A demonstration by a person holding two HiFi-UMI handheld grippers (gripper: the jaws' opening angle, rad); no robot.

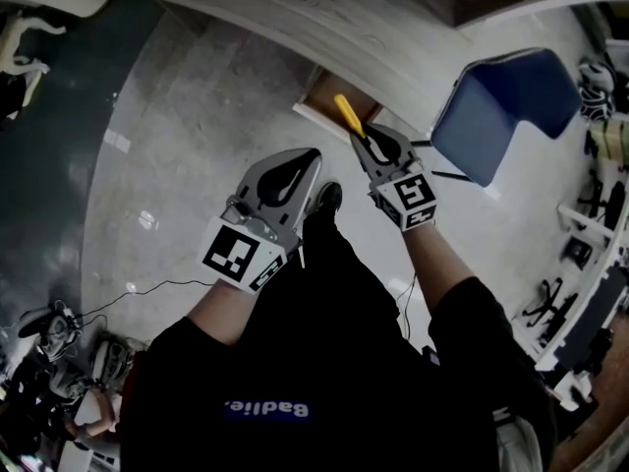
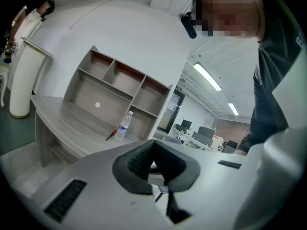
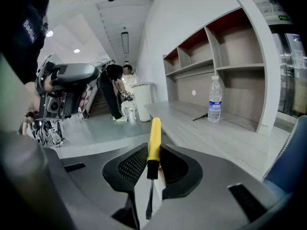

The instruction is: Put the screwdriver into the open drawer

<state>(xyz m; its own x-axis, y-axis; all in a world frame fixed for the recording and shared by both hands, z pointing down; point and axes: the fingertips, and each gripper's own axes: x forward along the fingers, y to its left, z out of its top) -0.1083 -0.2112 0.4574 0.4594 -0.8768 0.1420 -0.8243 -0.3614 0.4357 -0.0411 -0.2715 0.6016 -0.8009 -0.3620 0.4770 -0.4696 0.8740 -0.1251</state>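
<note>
A screwdriver [image 1: 346, 113] with a yellow handle and a black collar sticks out forward from my right gripper [image 1: 362, 134], which is shut on it. In the right gripper view the screwdriver [image 3: 154, 138] stands between the two black pads, handle away from me and blade toward the camera. Just beyond its tip in the head view, the open drawer [image 1: 313, 116] juts out from under the pale wooden desk [image 1: 295, 18], showing a wood-coloured inside. My left gripper [image 1: 316, 153] hangs lower left of the drawer, shut and holding nothing; its pads [image 2: 139, 164] meet at the tip.
A blue chair [image 1: 506, 101] stands right of the drawer. On the desk are a water bottle [image 3: 215, 99] and a small red-handled tool [image 2: 111, 135], in front of a shelf unit [image 2: 120, 90]. A cable [image 1: 147, 288] runs across the grey floor at the left.
</note>
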